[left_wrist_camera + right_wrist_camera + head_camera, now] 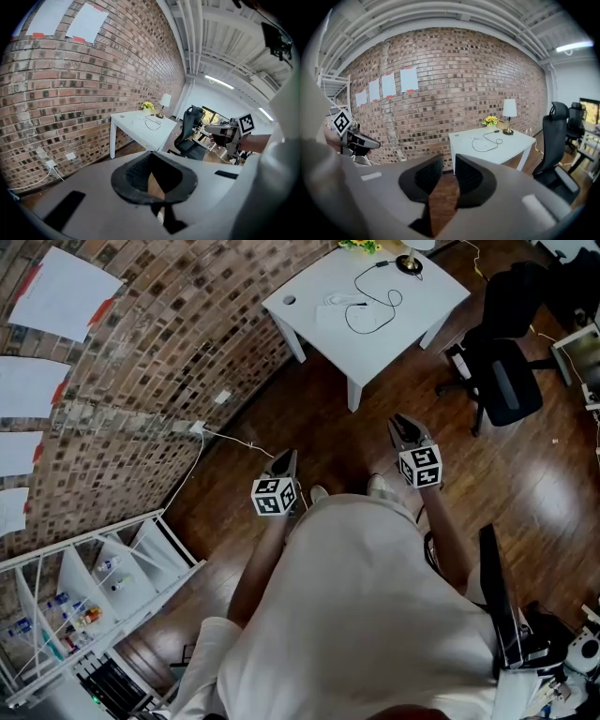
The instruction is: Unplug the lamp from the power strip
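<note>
Brick wall (169, 343) alongside white table (394, 334); at its far end, by the wall, the lamp (409, 262). Well short of that table, right gripper (449, 161) slightly spread, left gripper (150, 154) pressed together at the tips, both empty.

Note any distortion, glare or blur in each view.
Head view: sharp, with glare patches on the glossy floor. Left gripper view: fisheye bows the brick wall, and the corners go black. Right gripper view: same bowing and dark corners; the ceiling light is blown out.
</note>
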Demonstrator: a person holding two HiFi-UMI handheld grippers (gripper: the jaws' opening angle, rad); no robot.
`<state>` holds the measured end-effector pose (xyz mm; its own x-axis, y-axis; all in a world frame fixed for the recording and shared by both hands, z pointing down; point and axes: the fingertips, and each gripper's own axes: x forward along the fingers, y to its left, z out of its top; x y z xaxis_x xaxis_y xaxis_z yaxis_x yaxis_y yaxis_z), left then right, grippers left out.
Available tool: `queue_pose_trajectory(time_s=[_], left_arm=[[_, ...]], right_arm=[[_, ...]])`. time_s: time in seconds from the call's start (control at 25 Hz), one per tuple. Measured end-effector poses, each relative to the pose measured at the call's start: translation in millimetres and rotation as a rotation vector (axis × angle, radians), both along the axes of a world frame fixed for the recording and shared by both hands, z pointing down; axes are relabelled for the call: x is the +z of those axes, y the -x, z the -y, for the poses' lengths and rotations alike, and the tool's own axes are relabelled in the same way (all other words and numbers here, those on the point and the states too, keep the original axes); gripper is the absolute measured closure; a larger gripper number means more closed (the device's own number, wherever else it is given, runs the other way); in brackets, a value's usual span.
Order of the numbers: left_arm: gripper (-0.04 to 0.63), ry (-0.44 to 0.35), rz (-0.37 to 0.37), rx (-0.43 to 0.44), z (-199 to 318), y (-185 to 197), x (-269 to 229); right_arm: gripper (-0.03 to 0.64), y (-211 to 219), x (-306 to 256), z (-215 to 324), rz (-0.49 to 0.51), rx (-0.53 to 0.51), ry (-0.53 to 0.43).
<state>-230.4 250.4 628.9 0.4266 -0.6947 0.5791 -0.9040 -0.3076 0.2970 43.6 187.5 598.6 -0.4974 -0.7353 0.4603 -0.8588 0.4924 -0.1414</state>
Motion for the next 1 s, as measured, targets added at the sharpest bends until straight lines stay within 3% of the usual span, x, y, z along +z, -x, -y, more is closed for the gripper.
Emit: queue_pose_trajectory(time_s=[0.2, 0.64, 1.0], left_arm=[[0.591, -0.002, -0.007, -0.001, -4, -7, -1], [0.591, 0.005, -0.018, -0.003, -14, -9, 2], [0.591, 0.019, -0.021, 0.026, -16, -22, 7]], right_arm=[[0.549, 3, -1, -1, -0.063, -0.055, -0.015], [0.549, 6, 2, -9, -0.067, -0.065, 0.006], [0.607, 11, 4, -19, -0.149, -0.126, -0.027]])
